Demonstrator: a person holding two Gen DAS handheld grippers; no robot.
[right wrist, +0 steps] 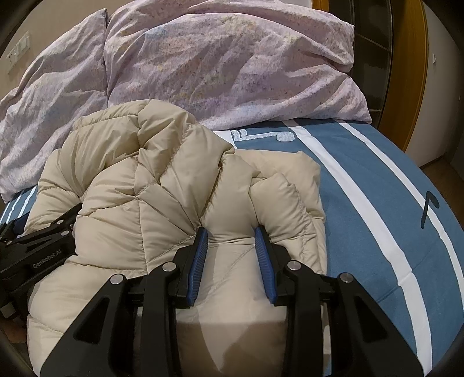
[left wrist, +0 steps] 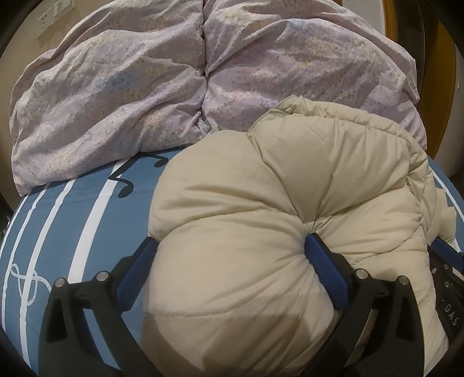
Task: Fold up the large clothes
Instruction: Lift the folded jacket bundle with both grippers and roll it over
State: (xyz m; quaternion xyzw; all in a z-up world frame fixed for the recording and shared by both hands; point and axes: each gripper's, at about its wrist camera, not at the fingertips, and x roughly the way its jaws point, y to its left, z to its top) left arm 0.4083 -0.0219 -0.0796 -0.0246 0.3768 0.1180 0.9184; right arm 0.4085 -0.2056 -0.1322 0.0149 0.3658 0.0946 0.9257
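Observation:
A cream quilted puffer jacket (left wrist: 290, 185) lies bunched on the bed. In the left wrist view a thick bulge of it fills my left gripper (left wrist: 232, 240), whose blue pads (left wrist: 322, 261) press into the padding from both sides. In the right wrist view the jacket (right wrist: 130, 208) is heaped to the left, and my right gripper (right wrist: 231, 232) is shut on a narrower fold of it, the fabric puckering around the ribbed pads (right wrist: 198, 258). The two grippers sit side by side: the left gripper (right wrist: 37, 249) shows at the right view's left edge, the right gripper (left wrist: 446, 261) at the left view's right edge.
The bed has a blue sheet (right wrist: 377, 203) with white stripes and music notes. A crumpled lilac duvet (left wrist: 130, 95) is piled along the far side, touching the jacket's far edge. A wall socket plate (left wrist: 55, 17) is at the back left, a wooden door frame (right wrist: 411, 72) at the right.

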